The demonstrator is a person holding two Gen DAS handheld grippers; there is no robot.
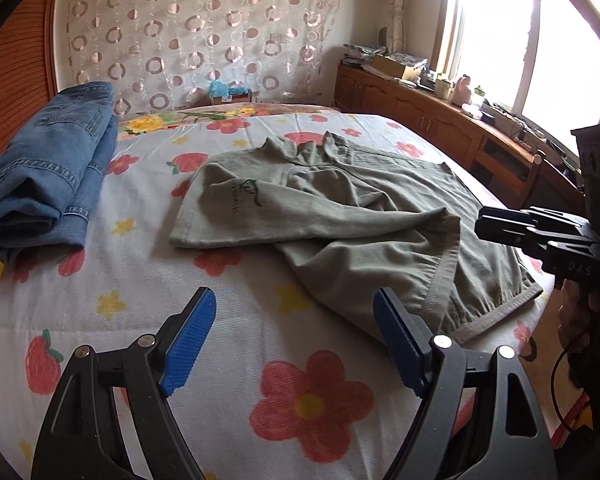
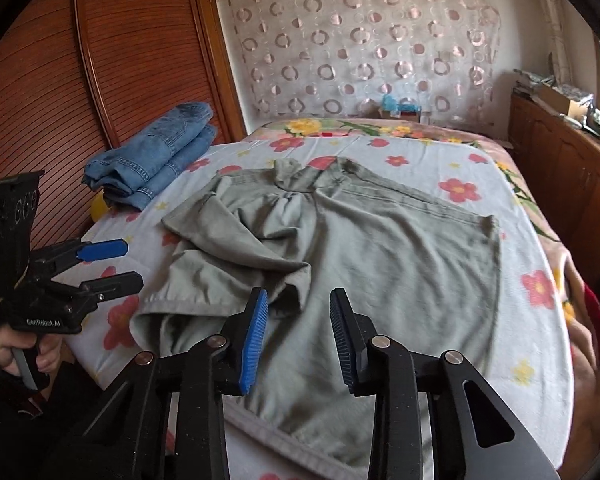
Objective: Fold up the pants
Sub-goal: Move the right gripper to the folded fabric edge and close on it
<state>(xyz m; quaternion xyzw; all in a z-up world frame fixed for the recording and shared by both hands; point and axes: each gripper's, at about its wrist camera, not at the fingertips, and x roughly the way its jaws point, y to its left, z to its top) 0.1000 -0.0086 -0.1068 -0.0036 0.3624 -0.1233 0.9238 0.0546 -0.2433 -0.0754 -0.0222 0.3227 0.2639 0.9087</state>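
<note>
Grey-green pants (image 1: 340,208) (image 2: 380,264) lie crumpled on the flowered bedspread (image 1: 300,400), with one part bunched and folded over the middle. My left gripper (image 1: 294,298) hovers over bare bedspread just left of the pants' near edge, its blue pads wide apart and nothing between them. The right wrist view shows it at the left (image 2: 134,264), held by a hand. My right gripper (image 2: 299,298) hangs over the near part of the pants, its pads a narrow gap apart and no cloth pinched. In the left wrist view it (image 1: 480,224) reaches in from the right.
Folded blue jeans (image 1: 48,168) (image 2: 156,156) sit at the bed's far left, with something yellow (image 2: 100,204) beside them. A ribbed wooden panel (image 2: 40,100) stands at the left. Along the right, under the window, runs a wooden cabinet (image 1: 420,108) with clutter on top.
</note>
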